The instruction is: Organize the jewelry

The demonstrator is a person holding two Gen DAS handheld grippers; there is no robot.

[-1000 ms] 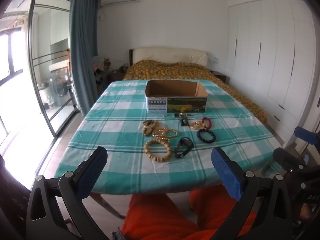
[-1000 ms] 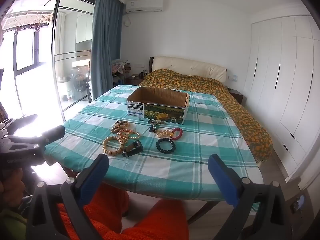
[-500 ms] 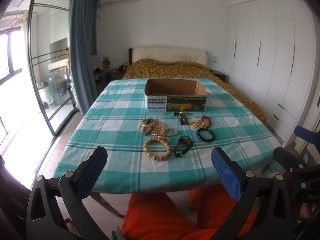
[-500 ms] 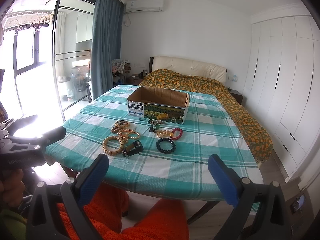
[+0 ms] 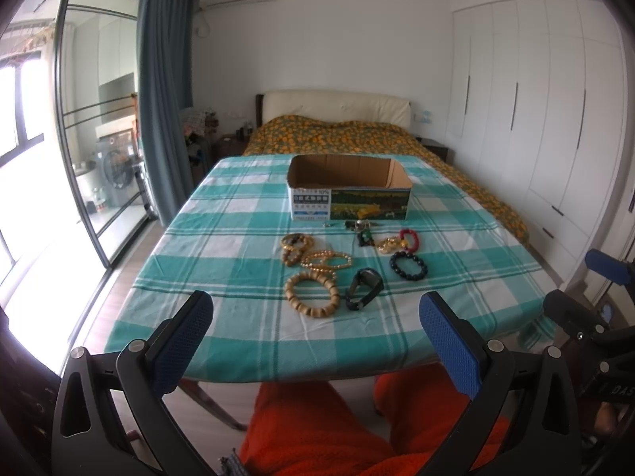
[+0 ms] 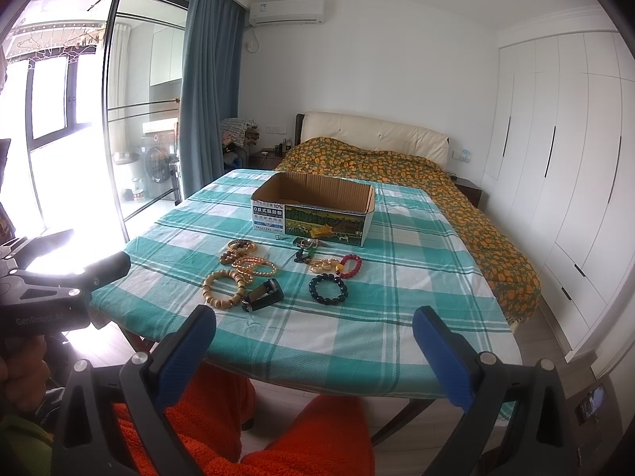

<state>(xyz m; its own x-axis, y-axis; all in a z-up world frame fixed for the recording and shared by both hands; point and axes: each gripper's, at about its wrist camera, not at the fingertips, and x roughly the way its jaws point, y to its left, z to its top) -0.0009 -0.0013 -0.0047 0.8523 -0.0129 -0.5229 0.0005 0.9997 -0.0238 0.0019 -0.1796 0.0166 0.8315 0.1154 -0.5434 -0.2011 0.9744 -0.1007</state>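
Several pieces of jewelry lie on a table with a green checked cloth [image 5: 238, 309]: a large wooden bead bracelet [image 5: 312, 294] [image 6: 223, 288], a black watch [image 5: 364, 288] [image 6: 262, 295], a dark bead bracelet [image 5: 408, 265] [image 6: 328, 288], a red bead bracelet [image 5: 410, 240] [image 6: 351, 266], golden bead strands [image 5: 326, 260] [image 6: 254, 267]. An open cardboard box [image 5: 348, 187] [image 6: 313, 209] stands behind them. My left gripper [image 5: 315, 337] and right gripper [image 6: 313, 343] are open and empty, held before the table's near edge.
The person's orange-clad legs [image 5: 317, 428] are below the grippers. A bed with an orange patterned cover [image 6: 397, 166] lies behind the table. White wardrobes [image 6: 555, 158] line the right wall. A glass sliding door [image 6: 79, 139] is at the left.
Both views have shifted only slightly. Both grippers stay open and the jewelry has not moved.
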